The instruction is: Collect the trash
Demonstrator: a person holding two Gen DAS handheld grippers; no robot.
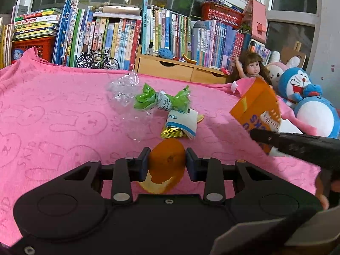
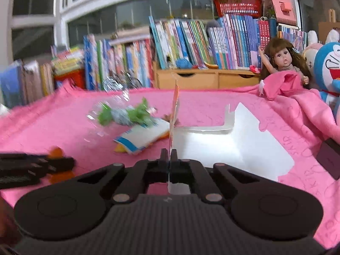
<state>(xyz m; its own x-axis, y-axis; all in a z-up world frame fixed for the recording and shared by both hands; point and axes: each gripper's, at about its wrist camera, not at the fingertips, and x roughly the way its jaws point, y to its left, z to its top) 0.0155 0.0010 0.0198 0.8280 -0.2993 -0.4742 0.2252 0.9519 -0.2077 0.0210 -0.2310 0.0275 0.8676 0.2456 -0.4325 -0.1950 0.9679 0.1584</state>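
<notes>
While the left gripper (image 1: 166, 161) clamps an orange peel (image 1: 166, 159) above the pink cloth (image 1: 53, 116), the right gripper (image 2: 169, 159) pinches the edge of an orange box (image 1: 256, 106), white inside. Beyond lie a white packet (image 1: 182, 123), green wrapper (image 1: 161, 101) and clear plastic (image 1: 123, 87).

**Layout of the trash on the blanket**

On the blanket (image 1: 53, 110), the plastic film (image 1: 122, 87) lies left of the twisted wrapper (image 1: 161, 101); the snack packet (image 1: 180, 126) lies before it. Books (image 1: 119, 40) stand behind; the doll (image 1: 252, 68) sits right.
</notes>
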